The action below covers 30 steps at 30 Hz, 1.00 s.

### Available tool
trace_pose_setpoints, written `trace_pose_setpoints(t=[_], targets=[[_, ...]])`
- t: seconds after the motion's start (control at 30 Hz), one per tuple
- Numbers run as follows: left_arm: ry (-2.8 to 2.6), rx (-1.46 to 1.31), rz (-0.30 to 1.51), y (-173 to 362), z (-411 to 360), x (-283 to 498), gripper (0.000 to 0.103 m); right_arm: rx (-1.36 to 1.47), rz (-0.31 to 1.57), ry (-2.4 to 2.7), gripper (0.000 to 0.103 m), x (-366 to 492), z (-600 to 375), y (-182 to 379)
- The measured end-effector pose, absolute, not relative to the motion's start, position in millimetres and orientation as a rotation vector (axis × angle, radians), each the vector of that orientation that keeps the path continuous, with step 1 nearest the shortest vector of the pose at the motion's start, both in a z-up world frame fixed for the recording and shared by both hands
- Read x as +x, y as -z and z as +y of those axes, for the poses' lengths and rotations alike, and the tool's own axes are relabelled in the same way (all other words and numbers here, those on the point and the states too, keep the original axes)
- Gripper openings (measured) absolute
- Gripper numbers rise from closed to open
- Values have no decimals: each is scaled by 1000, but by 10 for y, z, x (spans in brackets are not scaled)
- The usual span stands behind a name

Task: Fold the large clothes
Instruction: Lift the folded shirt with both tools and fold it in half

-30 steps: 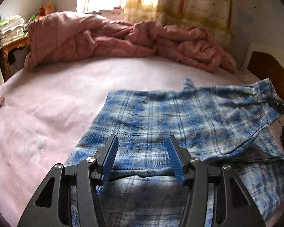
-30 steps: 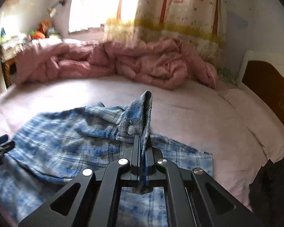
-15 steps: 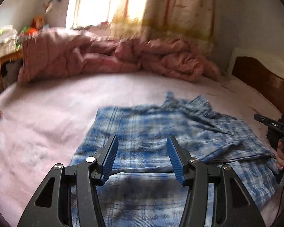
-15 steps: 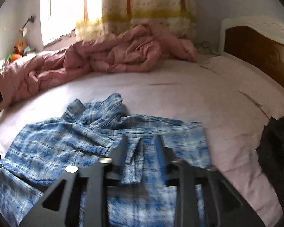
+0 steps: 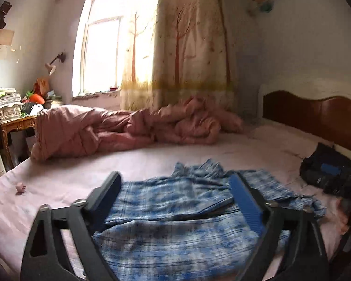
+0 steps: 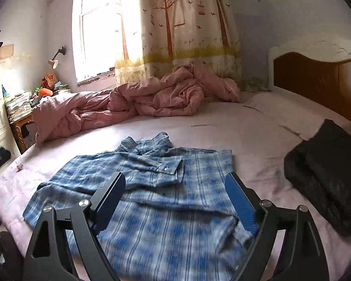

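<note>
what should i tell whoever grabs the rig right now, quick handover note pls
Left gripper: open, empty, above the shirt.
Right gripper: open, empty, above the shirt.
Blue plaid shirt lies on the pink bed sheet, one sleeve folded across the front.
Dark folded clothes sit to the right.
Left: the remaining folds; the shirt is not yet a compact bundle.

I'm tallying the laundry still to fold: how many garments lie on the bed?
2: the blue plaid shirt spread near the front, and a dark folded garment to its right by the headboard. More may be hidden.
</note>
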State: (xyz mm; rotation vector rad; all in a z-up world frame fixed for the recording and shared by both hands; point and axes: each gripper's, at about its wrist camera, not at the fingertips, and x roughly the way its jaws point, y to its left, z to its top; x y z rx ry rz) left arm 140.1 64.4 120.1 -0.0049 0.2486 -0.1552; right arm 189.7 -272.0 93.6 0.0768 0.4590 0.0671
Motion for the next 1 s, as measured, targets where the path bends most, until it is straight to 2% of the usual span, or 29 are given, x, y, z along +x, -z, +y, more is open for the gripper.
trace_pose_setpoints(t=[0.17,0.33,0.5,0.67,0.87,1.0], targets=[[172,-31,301,-1100,542,1354,103,-173,394,0,94,1535,-2451,-867],[170,8,315,-882,445,1226,103,-70,437,-48,94,1248,-2403,-713],[134,128,420,-520,286,1258,103,-105,535,-105,94,1220,-2284,-489],[152,199,611,-36,173,1457,103,-228,785,-222,94,1439,-2055,-61],[211,326,747,397,-55,1502,101,-345,849,-236,94,1545,-1814,246],[192,315,759,485,-54,1558,101,-386,848,-224,94,1593,-1730,307]])
